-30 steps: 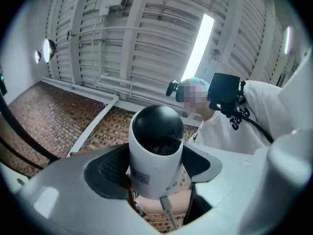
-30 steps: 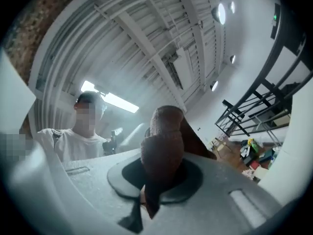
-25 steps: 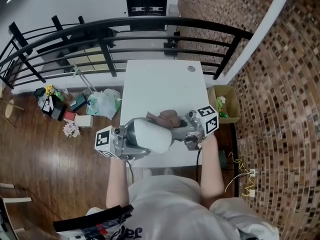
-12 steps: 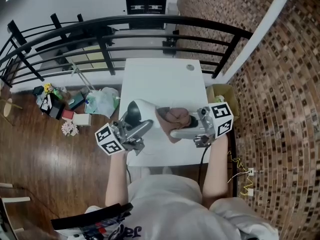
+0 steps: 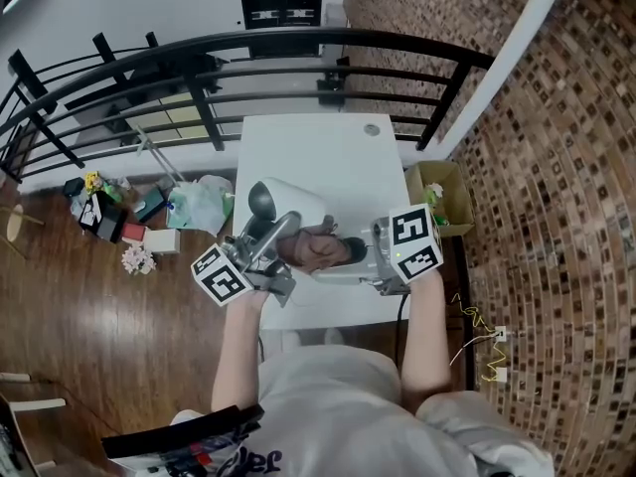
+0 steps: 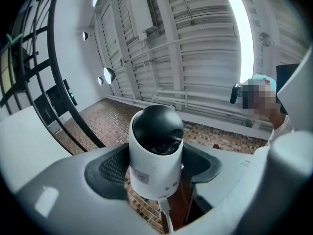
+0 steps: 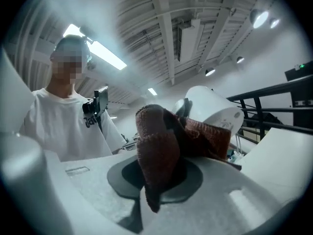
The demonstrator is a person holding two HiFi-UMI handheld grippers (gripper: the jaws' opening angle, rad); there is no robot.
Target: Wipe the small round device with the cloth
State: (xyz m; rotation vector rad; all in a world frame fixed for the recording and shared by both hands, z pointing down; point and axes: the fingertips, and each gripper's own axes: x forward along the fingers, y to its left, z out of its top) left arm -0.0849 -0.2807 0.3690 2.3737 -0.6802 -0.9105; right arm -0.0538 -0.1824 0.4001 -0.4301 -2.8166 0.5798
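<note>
The small round device (image 5: 288,205) is a white cylinder with a black dome (image 6: 157,129), and a white cable hangs from its base. My left gripper (image 5: 266,235) is shut on its white body (image 6: 155,166), with a dark pad on each side, and holds it above the white table (image 5: 338,157). My right gripper (image 5: 336,254) is shut on a bunched brown cloth (image 5: 312,249). In the right gripper view the cloth (image 7: 159,151) stands up between the jaws and drapes against the device's white shell (image 7: 215,109).
A black railing (image 5: 248,53) runs behind the table. A small round disc (image 5: 372,129) lies near the table's far edge. A cardboard box (image 5: 437,192) stands on the right by the brick wall. Bags and clutter (image 5: 149,207) lie on the wooden floor at the left.
The left gripper has swung the device from lying across in front of the person to pointing away and up. The right gripper went right with the cloth, then came back left against the device.
</note>
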